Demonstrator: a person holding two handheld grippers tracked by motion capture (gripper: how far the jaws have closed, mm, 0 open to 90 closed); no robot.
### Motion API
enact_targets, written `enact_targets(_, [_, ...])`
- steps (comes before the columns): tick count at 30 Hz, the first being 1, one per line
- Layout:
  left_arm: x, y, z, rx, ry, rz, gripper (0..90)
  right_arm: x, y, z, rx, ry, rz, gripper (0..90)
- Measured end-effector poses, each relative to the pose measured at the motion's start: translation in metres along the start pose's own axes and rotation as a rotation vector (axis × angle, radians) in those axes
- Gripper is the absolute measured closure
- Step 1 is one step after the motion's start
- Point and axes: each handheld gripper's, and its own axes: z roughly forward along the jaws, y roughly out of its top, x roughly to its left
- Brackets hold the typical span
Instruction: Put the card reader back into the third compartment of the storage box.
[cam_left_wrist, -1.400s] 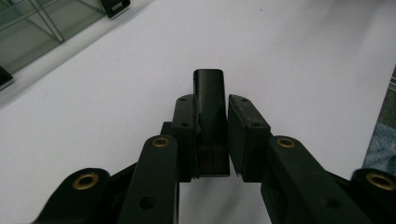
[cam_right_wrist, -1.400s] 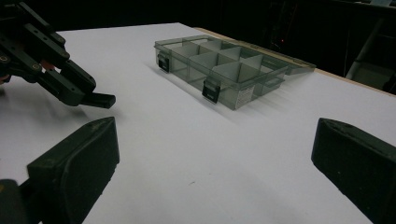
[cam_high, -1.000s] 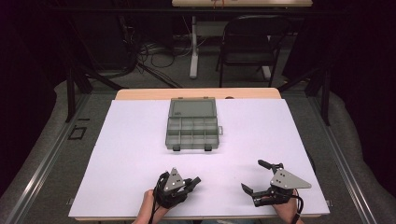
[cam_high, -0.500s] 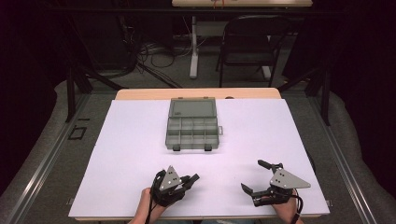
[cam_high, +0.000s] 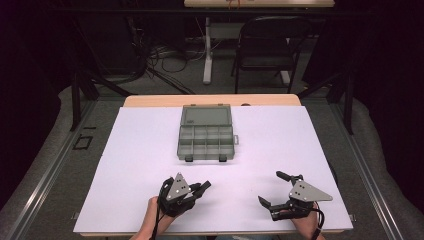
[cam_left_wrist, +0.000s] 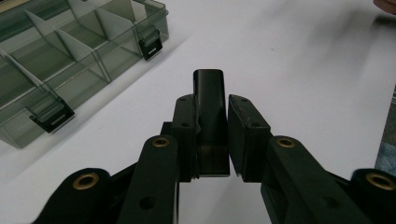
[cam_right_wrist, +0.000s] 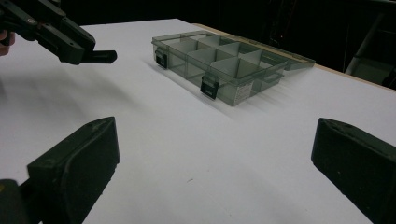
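A smoky clear organizer box (cam_high: 205, 157) lies open at the middle of the white table, its lid folded back and its compartments empty. My left gripper (cam_high: 204, 187) hovers near the front edge, left of centre, shut on a small flat black piece (cam_left_wrist: 208, 81) that sticks out past its pads. From the right gripper view that black piece (cam_right_wrist: 103, 56) points toward the box (cam_right_wrist: 224, 60). My right gripper (cam_high: 270, 187) sits at the front right with its jaws spread wide and only bare table between them (cam_right_wrist: 215, 135). The box's two black latches face the grippers (cam_left_wrist: 51, 116).
White sheet (cam_high: 300, 145) covers the tabletop, with a wooden edge (cam_high: 210, 100) at the back. A folding chair (cam_high: 270, 45) and cables lie on the floor beyond the table. Dark floor drops off on both sides.
My left gripper has shifted very slightly to the left and away from the front edge. The right gripper and the box have stayed still.
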Motion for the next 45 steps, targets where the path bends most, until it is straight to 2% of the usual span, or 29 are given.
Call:
enact_targets(14, [0.011,0.007,0.002,-0.014,-0.022,0.010,73.4,0.000,-0.001,0.001,-0.001,0.000,0.003,0.6])
enact_targets(22, [0.019,0.012,0.002,-0.020,-0.019,0.008,73.4,-0.001,-0.001,0.000,0.003,-0.001,0.001,0.6])
enact_targets(37, [0.030,0.024,0.006,-0.024,-0.024,0.034,73.4,-0.001,-0.001,0.000,0.006,-0.004,0.002,0.6])
enact_targets(45, [0.035,0.029,0.006,-0.044,-0.021,0.036,73.4,-0.001,-0.001,0.001,0.002,-0.004,0.001,0.6])
